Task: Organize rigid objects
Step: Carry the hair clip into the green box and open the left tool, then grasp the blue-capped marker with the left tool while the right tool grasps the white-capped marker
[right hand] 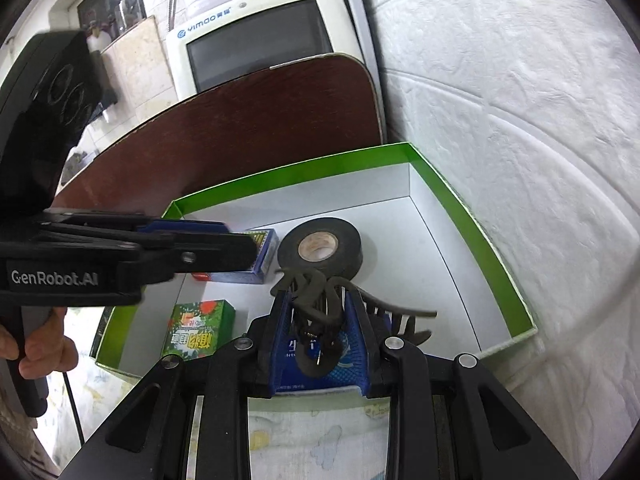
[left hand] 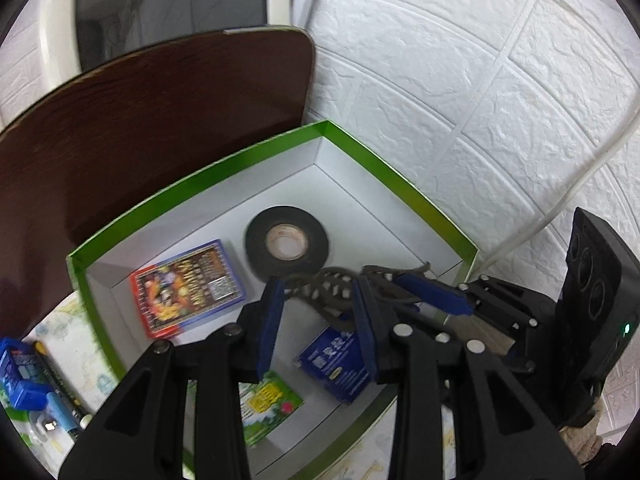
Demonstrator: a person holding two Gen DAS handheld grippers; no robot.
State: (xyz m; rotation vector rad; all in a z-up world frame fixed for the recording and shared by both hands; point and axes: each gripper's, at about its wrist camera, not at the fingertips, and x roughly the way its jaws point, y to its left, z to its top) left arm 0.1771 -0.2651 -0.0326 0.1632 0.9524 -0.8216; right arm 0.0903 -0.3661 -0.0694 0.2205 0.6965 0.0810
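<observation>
In the centre of the left wrist view sits a green-rimmed box (left hand: 192, 184) with a white interior, holding a roll of black tape (left hand: 286, 240) near its middle. Left of the roll lies a colourful card pack (left hand: 186, 290); lower in frame are a dark blue packet (left hand: 334, 358) and a green packet (left hand: 270, 406).

Left gripper (left hand: 316, 320): blue-padded fingers apart, nothing between them; jaws open, poised above the box floor. Just beyond its tips a dark hair claw clip (left hand: 336, 284) is visible, with the right gripper entering from the right edge of the frame.

Right wrist view: right gripper (right hand: 318, 320) has its jaws closed on the hair claw clip (right hand: 316, 300), which is pinched between the blue pads. The clip is above the lower part of the box (right hand: 472, 216), just in front of the tape roll (right hand: 320, 250); whether it touches the roll cannot be told. The left gripper (right hand: 240, 246) reaches in from the left edge, partly covering the card pack (right hand: 264, 256). Green packet (right hand: 198, 330) at lower left of box.

A dark brown board (left hand: 140, 132) stands behind the box; a white-framed monitor (right hand: 256, 40) is behind that. Textured white wall (left hand: 460, 60) at right. Blue item (left hand: 18, 376) outside the box, lower left, blurred.
</observation>
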